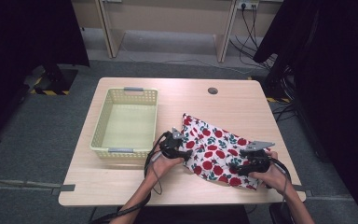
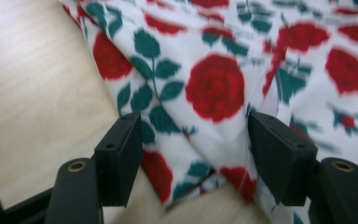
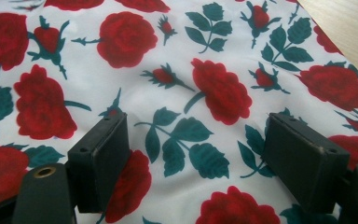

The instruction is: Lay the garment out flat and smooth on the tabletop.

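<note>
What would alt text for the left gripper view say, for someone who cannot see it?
Two black jaws stand open over a rumpled white cloth printed with red roses and green leaves; a fold of it lies between them, unpinched. Pale wooden table shows at the left.

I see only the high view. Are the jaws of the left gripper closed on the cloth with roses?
Observer: No. In the left gripper view the left gripper stands open, with a folded edge of the cloth between its jaws, not pinched.
Operator: And the right gripper?
Observer: The right gripper is open too, above flat cloth.
Operator: Is the table visible near it?
Observer: Yes, a strip of bare table shows past the cloth's edge, at the upper right of the right gripper view.
</note>
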`<act>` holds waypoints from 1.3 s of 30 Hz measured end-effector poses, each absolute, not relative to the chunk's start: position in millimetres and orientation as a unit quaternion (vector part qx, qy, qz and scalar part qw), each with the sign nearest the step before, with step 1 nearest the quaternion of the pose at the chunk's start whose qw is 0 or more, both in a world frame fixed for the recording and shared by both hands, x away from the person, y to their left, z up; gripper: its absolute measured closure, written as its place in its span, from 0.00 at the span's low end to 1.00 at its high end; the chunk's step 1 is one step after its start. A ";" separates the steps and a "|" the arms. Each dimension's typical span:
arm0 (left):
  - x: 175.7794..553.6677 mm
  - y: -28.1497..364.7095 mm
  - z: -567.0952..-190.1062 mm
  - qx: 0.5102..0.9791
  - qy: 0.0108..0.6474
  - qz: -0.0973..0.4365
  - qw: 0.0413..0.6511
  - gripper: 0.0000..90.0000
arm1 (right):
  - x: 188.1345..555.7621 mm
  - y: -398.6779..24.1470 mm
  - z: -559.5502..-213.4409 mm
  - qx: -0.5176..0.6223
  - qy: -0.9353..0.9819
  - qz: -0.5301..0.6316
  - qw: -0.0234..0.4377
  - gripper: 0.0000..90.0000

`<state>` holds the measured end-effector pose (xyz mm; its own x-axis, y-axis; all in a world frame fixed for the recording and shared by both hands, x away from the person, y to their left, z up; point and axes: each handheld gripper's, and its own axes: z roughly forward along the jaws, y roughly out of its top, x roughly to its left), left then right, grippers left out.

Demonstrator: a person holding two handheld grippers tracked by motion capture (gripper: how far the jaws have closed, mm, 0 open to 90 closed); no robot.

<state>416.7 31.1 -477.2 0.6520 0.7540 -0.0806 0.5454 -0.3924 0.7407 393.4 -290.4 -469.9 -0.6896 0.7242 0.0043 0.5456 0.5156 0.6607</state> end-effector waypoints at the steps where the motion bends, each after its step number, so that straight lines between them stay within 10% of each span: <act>1: 413.7 31.7 -477.7 0.824 0.392 0.139 0.384 0.40 | 394.7 -291.9 -470.1 0.368 0.860 0.326 0.138 0.25; 39: 355.5 16.9 -465.8 0.832 0.349 0.122 0.413 0.32 | 338.8 -312.9 -458.7 0.453 0.816 0.321 0.160 0.10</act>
